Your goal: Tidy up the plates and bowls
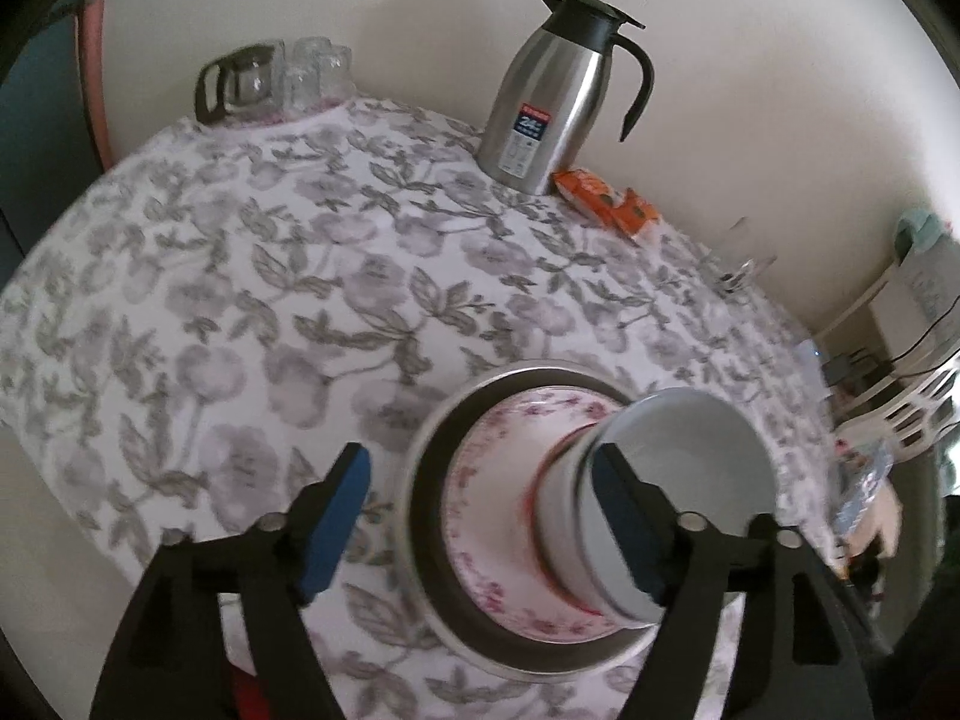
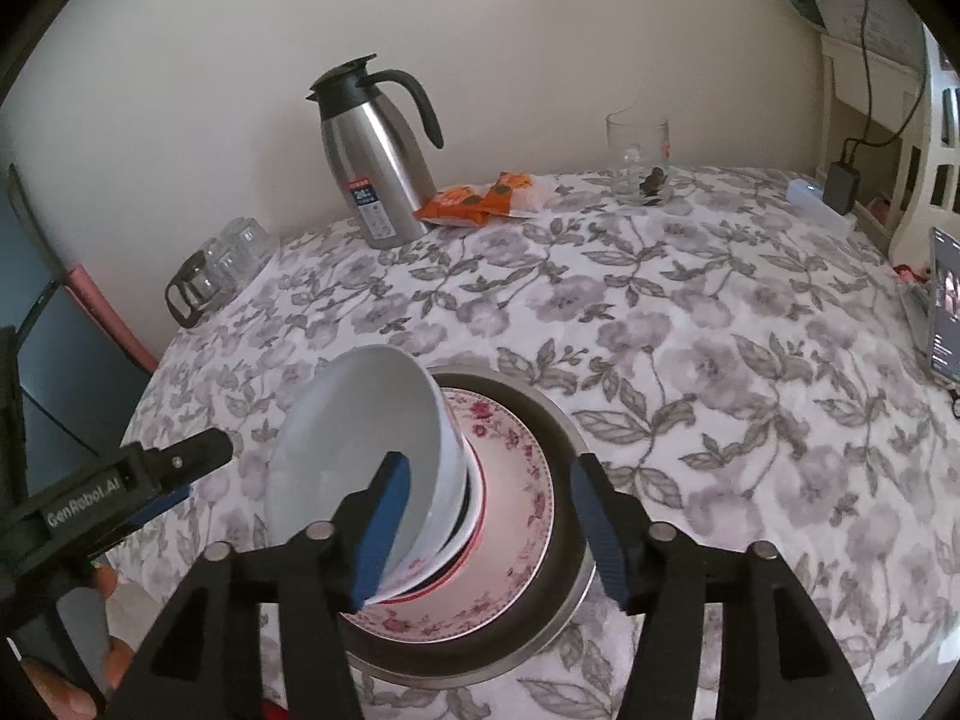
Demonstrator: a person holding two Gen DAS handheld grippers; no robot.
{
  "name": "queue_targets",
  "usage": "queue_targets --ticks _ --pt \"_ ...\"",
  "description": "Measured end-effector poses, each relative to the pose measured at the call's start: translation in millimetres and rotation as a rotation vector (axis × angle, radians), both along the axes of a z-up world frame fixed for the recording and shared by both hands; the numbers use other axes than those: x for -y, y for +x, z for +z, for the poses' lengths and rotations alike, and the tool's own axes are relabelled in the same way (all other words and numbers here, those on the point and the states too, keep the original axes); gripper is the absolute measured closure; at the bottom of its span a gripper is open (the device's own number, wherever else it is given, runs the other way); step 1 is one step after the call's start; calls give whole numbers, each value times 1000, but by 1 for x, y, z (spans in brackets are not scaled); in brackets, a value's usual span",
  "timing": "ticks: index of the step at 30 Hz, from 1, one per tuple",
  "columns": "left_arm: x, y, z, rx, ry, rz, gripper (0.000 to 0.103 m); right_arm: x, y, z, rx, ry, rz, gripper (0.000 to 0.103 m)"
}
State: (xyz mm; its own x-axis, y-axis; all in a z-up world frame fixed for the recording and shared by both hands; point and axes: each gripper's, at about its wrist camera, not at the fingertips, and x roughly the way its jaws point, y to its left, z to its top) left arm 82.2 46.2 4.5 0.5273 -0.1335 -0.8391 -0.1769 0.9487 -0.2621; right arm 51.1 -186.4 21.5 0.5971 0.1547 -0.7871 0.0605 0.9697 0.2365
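Note:
A stack stands on the flowered tablecloth (image 1: 240, 276): a round metal pan (image 1: 420, 444) (image 2: 564, 414), a pink floral plate (image 1: 498, 480) (image 2: 516, 480) inside it, and nested bowls topped by a white bowl (image 1: 690, 450) (image 2: 354, 420). My left gripper (image 1: 483, 519) is open. Its left finger hangs over the cloth and its right finger is at the bowl's outer side. My right gripper (image 2: 492, 528) is open too. Its left finger sits in front of the bowl's rim and its right finger is over the pan's edge. The left gripper's body (image 2: 138, 492) shows at the left, held by a hand (image 2: 72, 678).
A steel thermos jug (image 1: 552, 96) (image 2: 378, 168) and orange snack packets (image 1: 606, 198) (image 2: 480, 201) stand by the far wall. Glass cups (image 1: 312, 75) and a glass pot (image 1: 240, 84) sit at the far left, a tumbler (image 2: 639, 159) at the far right. A phone (image 2: 945, 312) lies at the right edge.

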Motion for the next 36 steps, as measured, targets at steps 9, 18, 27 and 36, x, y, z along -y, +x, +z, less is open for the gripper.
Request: queue_targets --ticks 9,18,27,36 --pt "-14 -10 -1 51 184 28 3 5 -9 -6 -13 -4 -11 19" --pt "-8 -15 -1 47 255 -29 3 5 -16 -6 -8 -15 -11 1" --pt "-2 -16 -6 -14 297 -37 3 6 -21 -7 -9 -23 -3 0" --pt "-19 -15 -8 -5 128 -22 3 10 -21 -6 -8 2 -4 0"
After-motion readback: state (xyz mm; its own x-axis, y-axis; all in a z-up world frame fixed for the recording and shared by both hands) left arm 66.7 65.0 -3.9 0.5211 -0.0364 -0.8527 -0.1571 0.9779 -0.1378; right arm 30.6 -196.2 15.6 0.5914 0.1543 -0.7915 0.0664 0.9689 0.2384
